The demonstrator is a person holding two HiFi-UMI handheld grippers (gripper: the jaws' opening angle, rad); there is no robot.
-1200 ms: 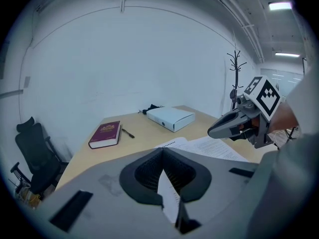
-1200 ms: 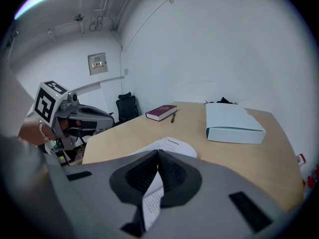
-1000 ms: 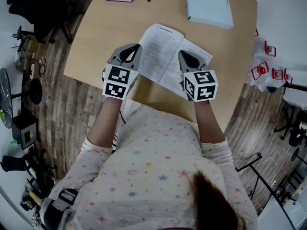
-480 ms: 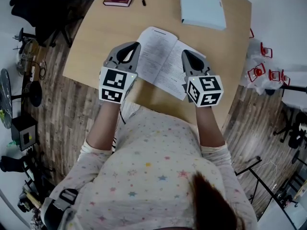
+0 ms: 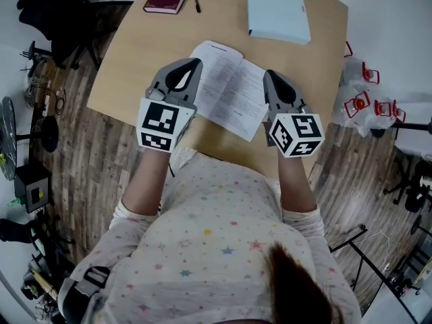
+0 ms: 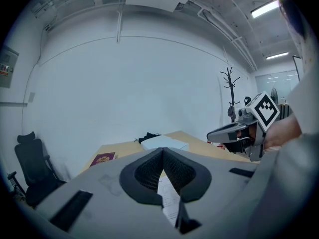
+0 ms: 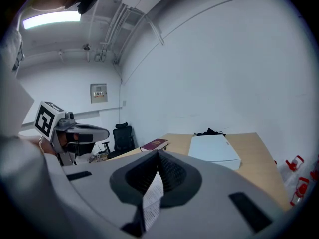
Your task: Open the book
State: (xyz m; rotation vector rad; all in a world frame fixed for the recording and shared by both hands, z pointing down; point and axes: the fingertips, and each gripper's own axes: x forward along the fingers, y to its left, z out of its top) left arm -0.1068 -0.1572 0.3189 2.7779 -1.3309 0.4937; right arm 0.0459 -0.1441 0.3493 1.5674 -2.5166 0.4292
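The pale wooden bench [image 5: 135,52] carries the book [image 5: 229,90], spread open toward its near edge. Your left gripper [image 5: 194,66] and right gripper [image 5: 268,76] each have their fingers pinched together on the book's outer pages. Ease both sides apart evenly and lay them down flat, because a hard pull could tear the thin paper.

WEAR: cream long-sleeved top [image 5: 202,241], small pastel stars all over, cuffs bunched near elbows | HAIR: dark reddish-brown hair [image 5: 297,289], lower right of frame | RIG: grey left gripper [image 5: 197,62], grey right gripper [image 5: 267,73], black pads, black-and-white marker cubes
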